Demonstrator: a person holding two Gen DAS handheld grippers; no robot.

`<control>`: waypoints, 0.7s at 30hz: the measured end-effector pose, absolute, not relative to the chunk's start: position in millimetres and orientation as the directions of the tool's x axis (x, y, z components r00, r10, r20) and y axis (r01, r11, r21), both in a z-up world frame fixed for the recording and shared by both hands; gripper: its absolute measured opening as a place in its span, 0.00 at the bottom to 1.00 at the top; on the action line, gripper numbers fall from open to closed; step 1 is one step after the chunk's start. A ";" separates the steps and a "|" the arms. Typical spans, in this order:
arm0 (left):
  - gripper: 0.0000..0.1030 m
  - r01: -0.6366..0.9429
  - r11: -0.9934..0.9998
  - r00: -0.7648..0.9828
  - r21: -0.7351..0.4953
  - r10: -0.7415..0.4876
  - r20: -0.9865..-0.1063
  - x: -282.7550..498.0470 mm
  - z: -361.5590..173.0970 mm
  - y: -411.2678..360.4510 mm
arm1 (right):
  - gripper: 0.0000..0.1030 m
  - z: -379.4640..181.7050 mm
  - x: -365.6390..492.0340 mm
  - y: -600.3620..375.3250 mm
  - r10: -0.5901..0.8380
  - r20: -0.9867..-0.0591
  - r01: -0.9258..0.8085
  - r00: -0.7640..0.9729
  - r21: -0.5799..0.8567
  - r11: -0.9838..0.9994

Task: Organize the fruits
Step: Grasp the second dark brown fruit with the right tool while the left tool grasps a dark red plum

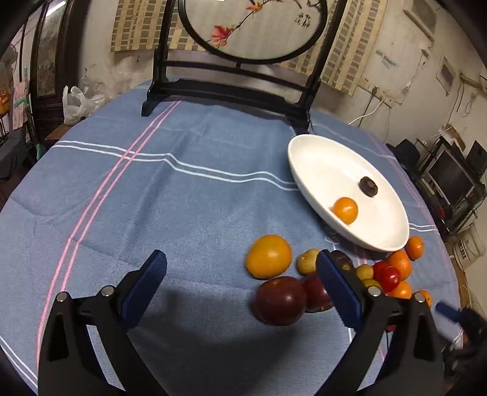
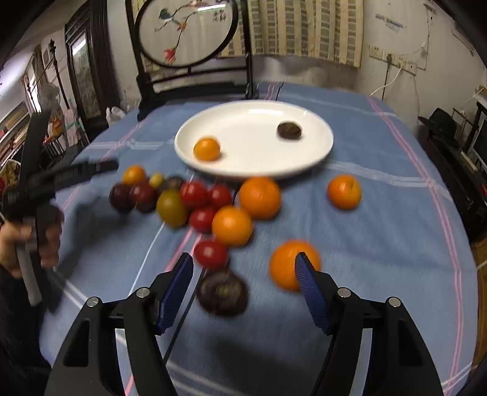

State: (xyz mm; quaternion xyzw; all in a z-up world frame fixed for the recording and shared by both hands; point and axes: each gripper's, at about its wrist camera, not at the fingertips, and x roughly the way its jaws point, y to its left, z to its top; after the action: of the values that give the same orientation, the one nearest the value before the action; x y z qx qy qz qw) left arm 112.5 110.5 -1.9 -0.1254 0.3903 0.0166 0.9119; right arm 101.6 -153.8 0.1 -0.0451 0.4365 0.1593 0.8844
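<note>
A white plate on the blue cloth holds a small orange and a dark fruit. Several oranges, red tomatoes and dark plums lie loose in front of it. My left gripper is open and empty, with a large orange and a dark plum between its fingers' line. My right gripper is open and empty above a dark fruit, with an orange by its right finger. The left gripper also shows in the right wrist view.
A black-framed round embroidered screen stands at the table's far edge. A white plastic bag lies beyond the table on the left. Black equipment and monitors stand beyond the table on the right.
</note>
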 end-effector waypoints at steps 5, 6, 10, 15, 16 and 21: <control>0.94 -0.095 0.977 0.712 -0.189 -0.066 -0.699 109.3 -1.0 106.9 | 0.67 -17.3 92.8 -137.2 0.214 -0.817 -0.331 0.536 0.029 0.943; 0.94 -0.076 0.977 0.702 -0.198 -0.088 -0.706 110.1 -2.8 104.9 | 0.67 -22.0 93.6 -134.1 0.195 -0.826 -0.325 0.528 0.016 0.946; 0.94 -0.025 0.982 0.659 -0.187 -0.124 -0.741 114.0 -11.3 94.2 | 0.44 -33.0 96.7 -129.3 0.168 -0.836 -0.305 0.522 0.001 0.952; 0.94 0.040 0.993 0.631 -0.108 -0.109 -0.768 112.2 -17.7 79.0 | 0.42 -34.0 91.9 -132.6 0.176 -0.828 -0.291 0.532 0.017 0.957; 0.94 0.053 0.995 0.611 -0.087 -0.101 -0.785 112.3 -21.0 77.3 | 0.42 -33.9 91.4 -134.5 0.183 -0.829 -0.285 0.529 0.030 0.958; 0.94 0.078 0.994 0.575 -0.081 -0.111 -0.811 109.9 -27.4 86.0 | 0.42 -32.8 91.6 -139.5 0.200 -0.829 -0.280 0.522 0.055 0.958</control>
State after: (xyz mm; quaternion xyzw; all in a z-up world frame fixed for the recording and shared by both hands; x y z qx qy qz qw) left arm 109.9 86.0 -27.4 -0.0179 0.4581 -0.0533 0.8871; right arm 91.6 -139.5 -32.8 -0.0425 0.4692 0.1378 0.8713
